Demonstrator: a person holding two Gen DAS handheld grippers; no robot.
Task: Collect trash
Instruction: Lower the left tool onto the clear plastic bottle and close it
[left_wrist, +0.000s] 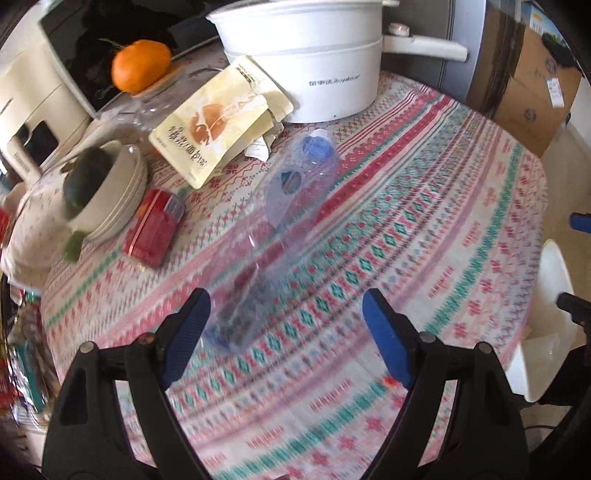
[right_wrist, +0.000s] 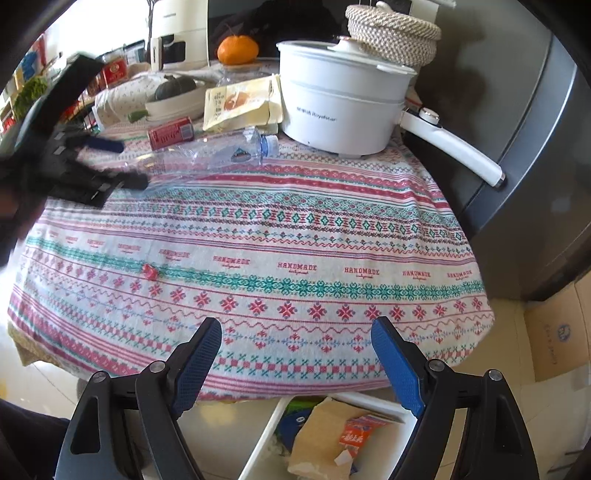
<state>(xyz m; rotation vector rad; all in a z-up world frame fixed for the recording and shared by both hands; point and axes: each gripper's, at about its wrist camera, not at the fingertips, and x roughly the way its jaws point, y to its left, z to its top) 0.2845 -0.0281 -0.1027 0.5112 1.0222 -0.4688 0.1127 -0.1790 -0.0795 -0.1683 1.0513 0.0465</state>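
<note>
An empty clear plastic bottle (left_wrist: 273, 229) with a blue cap lies on the patterned tablecloth (left_wrist: 406, 229); its base lies between my left gripper's fingertips. My left gripper (left_wrist: 286, 314) is open, its left pad close beside the bottle's base. The bottle (right_wrist: 207, 153) also shows in the right wrist view, with the left gripper (right_wrist: 118, 164) at its base. A crushed red can (left_wrist: 153, 232) lies left of the bottle. A small red scrap (right_wrist: 150, 272) lies on the cloth. My right gripper (right_wrist: 295, 338) is open and empty at the table's front edge, above a white bin (right_wrist: 266, 435) of trash.
A white electric pot (left_wrist: 306, 62) stands at the back, cream snack pouches (left_wrist: 214, 122) leaning on it. Stacked bowls (left_wrist: 110, 199) holding a dark squash and an orange (left_wrist: 140, 70) sit at left. Cardboard boxes (left_wrist: 532, 85) and a dark fridge (right_wrist: 517, 155) stand at the right.
</note>
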